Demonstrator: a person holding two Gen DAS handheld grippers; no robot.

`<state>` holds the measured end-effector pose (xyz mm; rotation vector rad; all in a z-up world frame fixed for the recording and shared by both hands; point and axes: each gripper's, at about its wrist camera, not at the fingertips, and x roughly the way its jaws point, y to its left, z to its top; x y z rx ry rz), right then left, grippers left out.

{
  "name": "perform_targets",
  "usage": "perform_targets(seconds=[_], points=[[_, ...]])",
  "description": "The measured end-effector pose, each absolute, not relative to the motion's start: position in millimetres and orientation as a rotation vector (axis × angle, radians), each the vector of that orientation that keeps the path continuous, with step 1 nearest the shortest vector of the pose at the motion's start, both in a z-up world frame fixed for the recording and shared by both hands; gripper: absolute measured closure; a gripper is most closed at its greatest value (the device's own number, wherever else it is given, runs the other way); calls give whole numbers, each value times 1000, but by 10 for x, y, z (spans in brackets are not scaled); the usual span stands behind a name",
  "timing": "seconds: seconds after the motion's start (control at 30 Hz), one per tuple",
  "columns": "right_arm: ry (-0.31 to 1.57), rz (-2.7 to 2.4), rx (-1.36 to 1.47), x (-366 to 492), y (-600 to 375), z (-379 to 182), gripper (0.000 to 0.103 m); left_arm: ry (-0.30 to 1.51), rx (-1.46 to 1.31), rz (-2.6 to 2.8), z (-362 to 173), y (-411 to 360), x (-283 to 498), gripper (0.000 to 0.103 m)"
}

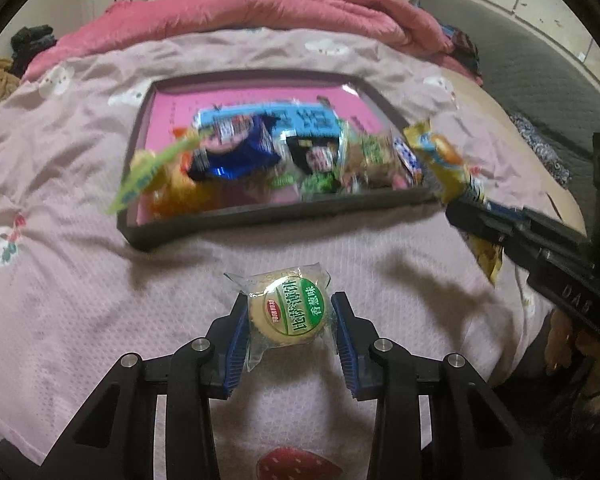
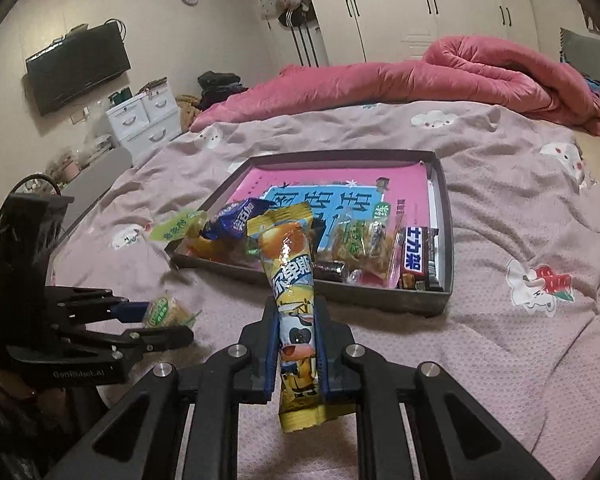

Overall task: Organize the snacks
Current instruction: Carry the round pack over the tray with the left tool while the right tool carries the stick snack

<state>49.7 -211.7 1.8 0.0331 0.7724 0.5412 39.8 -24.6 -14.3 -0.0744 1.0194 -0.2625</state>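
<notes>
My left gripper (image 1: 290,320) is shut on a round wrapped biscuit with a green label (image 1: 288,310), held above the pink bedsheet in front of the tray; it also shows in the right wrist view (image 2: 162,312). My right gripper (image 2: 298,320) is shut on a long yellow snack packet (image 2: 292,280), held upright near the tray's front edge; the packet shows in the left wrist view (image 1: 446,164). The dark tray (image 1: 260,216) (image 2: 446,240) holds a pink book and several snack packets piled along its near side.
A rolled pink quilt (image 2: 460,76) lies across the far side of the bed. White drawers (image 2: 144,120) and a wall TV (image 2: 76,66) stand beyond the bed on the left. A grey headboard (image 1: 540,80) is at the right.
</notes>
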Motion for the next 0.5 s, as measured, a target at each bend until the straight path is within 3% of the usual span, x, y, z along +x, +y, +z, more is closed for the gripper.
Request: perform_targets(seconds=[0.5], points=[[737, 494, 64, 595, -2119, 154, 87, 935, -89, -234, 172, -301, 629, 62]])
